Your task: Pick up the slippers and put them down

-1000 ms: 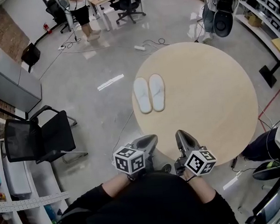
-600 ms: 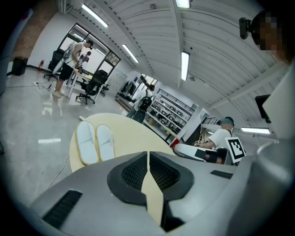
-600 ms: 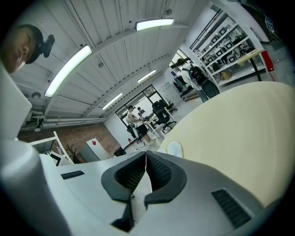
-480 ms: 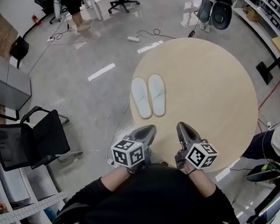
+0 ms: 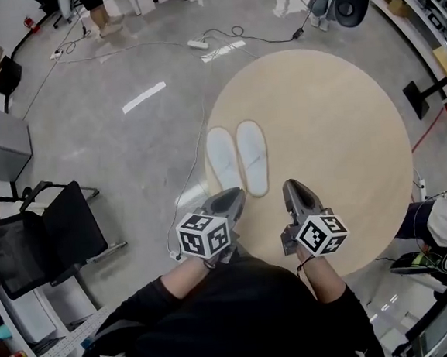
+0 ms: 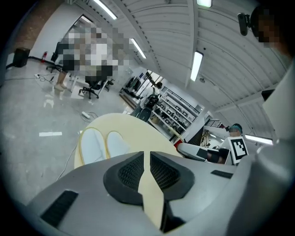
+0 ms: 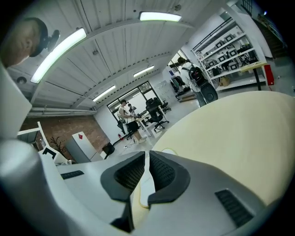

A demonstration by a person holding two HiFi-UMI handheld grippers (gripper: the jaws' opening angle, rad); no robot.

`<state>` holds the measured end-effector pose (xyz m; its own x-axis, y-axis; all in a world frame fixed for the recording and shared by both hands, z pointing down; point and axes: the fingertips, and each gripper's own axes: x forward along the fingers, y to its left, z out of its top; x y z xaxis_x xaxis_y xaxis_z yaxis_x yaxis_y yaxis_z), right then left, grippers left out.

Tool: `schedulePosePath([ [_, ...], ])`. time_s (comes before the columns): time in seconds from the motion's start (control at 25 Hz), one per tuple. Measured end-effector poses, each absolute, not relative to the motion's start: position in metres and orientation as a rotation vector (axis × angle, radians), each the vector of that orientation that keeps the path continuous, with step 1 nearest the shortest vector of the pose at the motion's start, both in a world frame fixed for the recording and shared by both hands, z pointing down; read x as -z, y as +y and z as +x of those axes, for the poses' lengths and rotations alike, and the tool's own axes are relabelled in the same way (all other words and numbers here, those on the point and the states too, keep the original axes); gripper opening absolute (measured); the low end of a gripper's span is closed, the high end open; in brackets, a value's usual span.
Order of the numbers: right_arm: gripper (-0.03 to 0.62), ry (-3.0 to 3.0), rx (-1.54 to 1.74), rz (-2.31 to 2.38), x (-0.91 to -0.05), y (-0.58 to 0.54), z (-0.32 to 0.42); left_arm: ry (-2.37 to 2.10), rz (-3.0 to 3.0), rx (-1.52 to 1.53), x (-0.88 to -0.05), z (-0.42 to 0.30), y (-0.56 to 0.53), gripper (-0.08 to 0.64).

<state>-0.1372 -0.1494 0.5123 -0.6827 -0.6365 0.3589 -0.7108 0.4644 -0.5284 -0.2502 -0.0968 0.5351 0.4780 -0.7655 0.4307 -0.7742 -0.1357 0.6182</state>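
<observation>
Two white slippers lie side by side near the left edge of a round beige table [image 5: 335,117]: the left slipper [image 5: 224,163] and the right slipper [image 5: 252,155]. My left gripper [image 5: 234,198] is shut and empty, its tip just short of the left slipper's near end. My right gripper [image 5: 292,189] is shut and empty over the table, to the right of the right slipper's near end. In the left gripper view both slippers [image 6: 99,144] show beyond the shut jaws. Past the jaws in the right gripper view, a slipper edge [image 7: 167,151] peeks out.
A black office chair [image 5: 47,245] stands at the left on the grey floor. Cables and a power strip [image 5: 198,43] lie on the floor beyond the table. A seated person [image 5: 445,220] is at the table's right edge. Shelving runs along the far right.
Both grippers have moved forward toward the table and the slippers, which now sit closer to the gripper tips. Jaws stay shut.
</observation>
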Motion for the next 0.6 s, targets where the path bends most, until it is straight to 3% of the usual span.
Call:
schedulePosePath([
  [0.08, 0.021, -2.564, -0.983, 1.153, -0.528, -0.168, -0.152, -1.295, 1.859, -0.029, -0.548, -0.266, -0.112, 0.032],
  [0.16, 0.076, -2.529, -0.952, 1.111, -0.543, -0.186, -0.163, -1.316, 1.830, -0.054, -0.562, -0.281, -0.128, 0.035],
  [0.32, 0.189, -2.440, -0.936, 1.075, -0.576, -0.215, -0.180, -1.362, 1.780, -0.130, -0.591, -0.308, -0.157, 0.193],
  [0.6, 0.221, -2.314, -0.924, 1.047, -0.633, -0.246, -0.209, -1.352, 1.712, -0.196, -0.643, -0.334, -0.191, 0.219],
])
